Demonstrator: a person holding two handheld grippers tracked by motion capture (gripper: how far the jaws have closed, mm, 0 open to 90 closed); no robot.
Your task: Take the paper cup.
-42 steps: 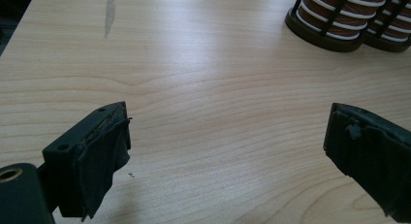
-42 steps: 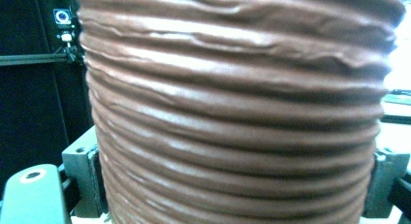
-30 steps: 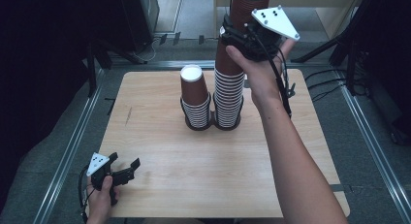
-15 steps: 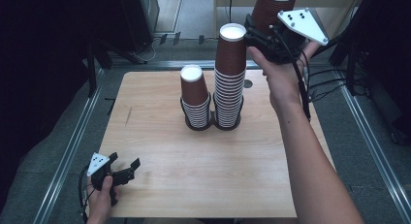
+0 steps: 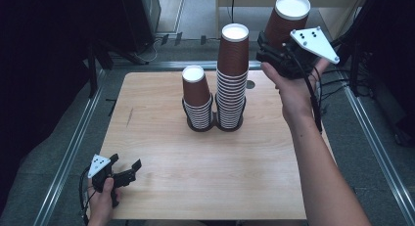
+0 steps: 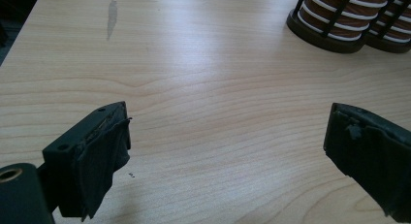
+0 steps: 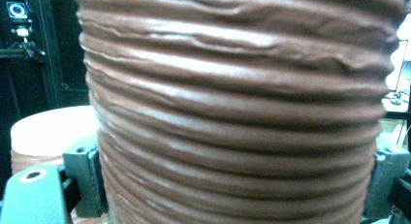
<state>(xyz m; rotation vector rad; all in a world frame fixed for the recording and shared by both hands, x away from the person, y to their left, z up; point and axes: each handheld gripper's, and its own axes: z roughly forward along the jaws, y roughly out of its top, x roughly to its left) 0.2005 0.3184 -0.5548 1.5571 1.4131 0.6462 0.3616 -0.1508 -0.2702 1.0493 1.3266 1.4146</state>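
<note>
Two stacks of upturned brown ribbed paper cups stand in black wire holders at the table's back middle: a short stack (image 5: 196, 96) and, right of it, a tall stack (image 5: 232, 74). My right gripper (image 5: 275, 44) is shut on a single brown cup (image 5: 286, 18), held in the air right of the tall stack's top. That cup's ribbed wall (image 7: 237, 112) spans the right gripper view between both jaws. My left gripper (image 5: 128, 171) rests open near the table's front left corner, with bare wood between its fingers (image 6: 104, 156). The holders' bases (image 6: 322, 32) show at the top right of the left gripper view.
The wooden table (image 5: 205, 177) has metal rails along its left and right sides. A dark streak (image 6: 112, 18) marks the wood at the left. Cables and dark equipment lie on the floor behind the table.
My right gripper has lifted the top cup off the tall stack and carried it up and to the right. The left gripper has stayed still.
</note>
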